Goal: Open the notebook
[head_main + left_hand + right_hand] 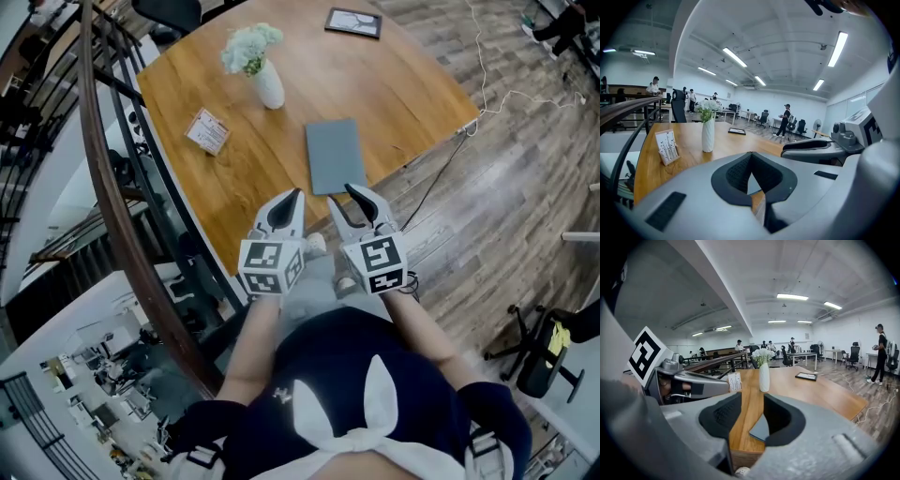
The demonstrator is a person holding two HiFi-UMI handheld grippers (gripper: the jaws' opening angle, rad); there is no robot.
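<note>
Wooden table bears the notebook, lengthwise away from the person.

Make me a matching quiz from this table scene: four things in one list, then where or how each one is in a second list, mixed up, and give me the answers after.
Things
1. notebook
2. vase
3. small card
4. dark frame

Descriptions
A. white, holding pale flowers
B. lying flat at the far end of the table
C. grey, closed, lying flat by the table's near edge
D. propped upright, left of the notebook in the head view

Pairs: 1-C, 2-A, 3-D, 4-B
</note>
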